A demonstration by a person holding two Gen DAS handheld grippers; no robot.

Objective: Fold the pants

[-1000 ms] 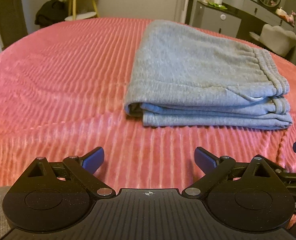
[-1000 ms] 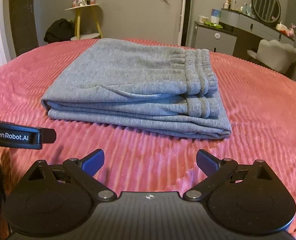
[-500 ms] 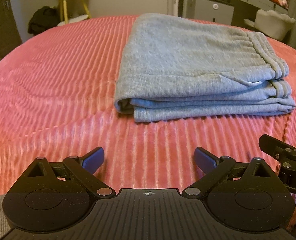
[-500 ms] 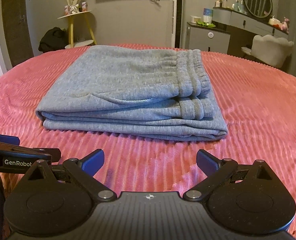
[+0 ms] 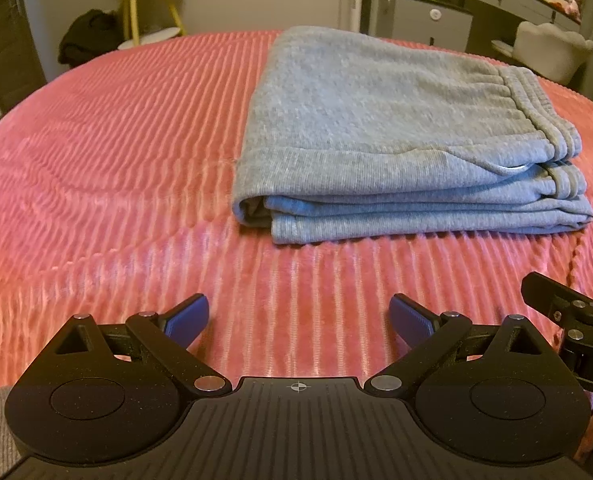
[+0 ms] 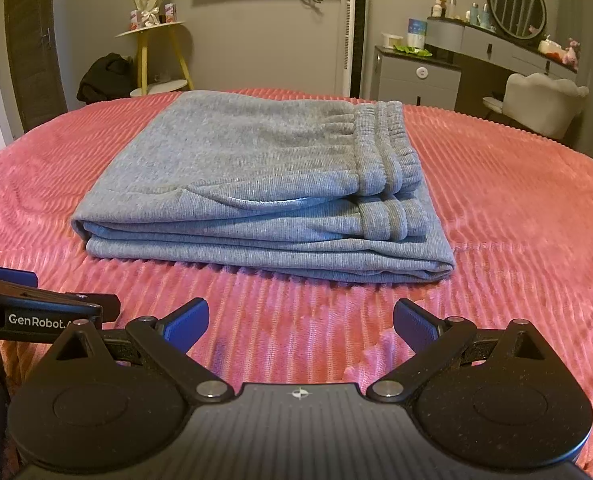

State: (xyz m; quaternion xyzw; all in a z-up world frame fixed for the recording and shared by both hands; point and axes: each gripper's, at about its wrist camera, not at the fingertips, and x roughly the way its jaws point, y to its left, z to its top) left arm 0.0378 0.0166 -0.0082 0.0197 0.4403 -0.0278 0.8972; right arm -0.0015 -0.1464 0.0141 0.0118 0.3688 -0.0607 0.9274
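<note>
Nearest the lens, the left tongs (image 5: 298, 318) hang low over the bed, blue-padded tips spread wide apart with nothing between them. The right tongs (image 6: 300, 320) are held level in the same pose, equally parted and empty. Each view catches the other tool's black frame at its edge. Under both lies a coral bedspread (image 5: 108, 168) of plush ribbed fabric. Beyond it, the grey sweatpants (image 6: 256, 192) rest folded in a flat layered stack, ribbed elastic waistband on the right. Only the right view shows a round mirror (image 6: 516, 10).
</note>
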